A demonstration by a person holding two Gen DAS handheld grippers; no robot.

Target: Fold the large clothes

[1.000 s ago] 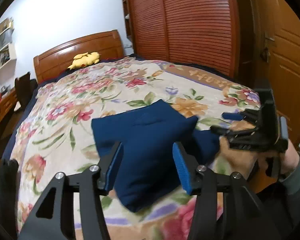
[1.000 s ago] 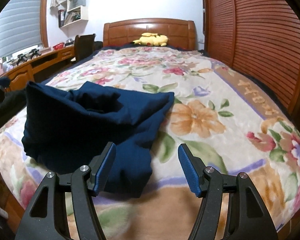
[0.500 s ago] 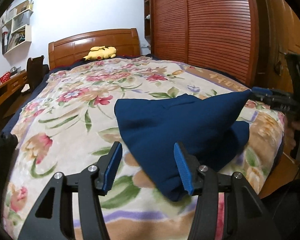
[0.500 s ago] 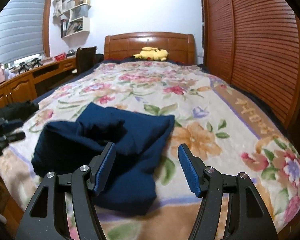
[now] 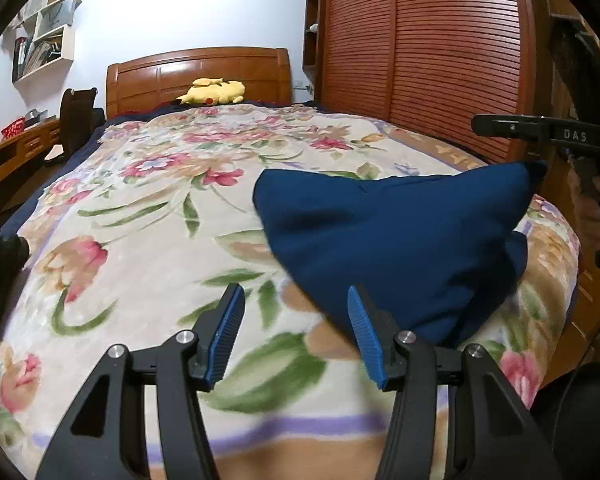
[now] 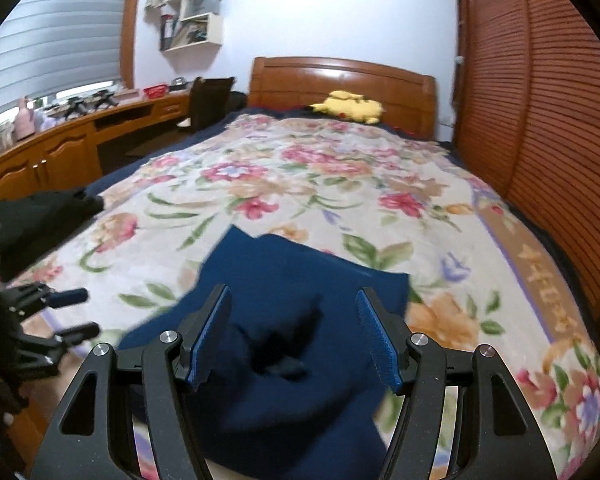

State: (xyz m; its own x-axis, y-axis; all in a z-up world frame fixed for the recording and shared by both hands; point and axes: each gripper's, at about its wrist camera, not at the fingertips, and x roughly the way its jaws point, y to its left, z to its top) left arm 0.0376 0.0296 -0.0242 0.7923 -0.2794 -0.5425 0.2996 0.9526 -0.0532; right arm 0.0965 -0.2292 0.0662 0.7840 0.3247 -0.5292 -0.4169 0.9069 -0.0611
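Note:
A dark blue garment [image 5: 400,232] lies in a folded heap on the floral blanket [image 5: 160,240] near the foot of the bed. My left gripper [image 5: 295,294] is open just left of it, with only blanket between its blue pads. The right gripper [image 5: 540,132] shows at the right edge of the left wrist view, held by a hand beside the garment's raised corner. In the right wrist view my right gripper [image 6: 293,300] hovers open above the garment [image 6: 292,272], its pads not pressing the cloth. My left gripper [image 6: 80,314] sits open at the left there.
A yellow plush toy [image 5: 216,92] rests by the wooden headboard [image 5: 200,72]. Louvred wardrobe doors [image 5: 420,60] run along the bed's right side. A wooden desk [image 6: 60,148] and a chair [image 6: 210,100] stand on the left. Dark clothing [image 6: 40,216] lies at the bed's left edge.
My left gripper slid left and down off the garment, which now lies to its right. My right gripper rose and swung over the garment. Both jaws kept their width.

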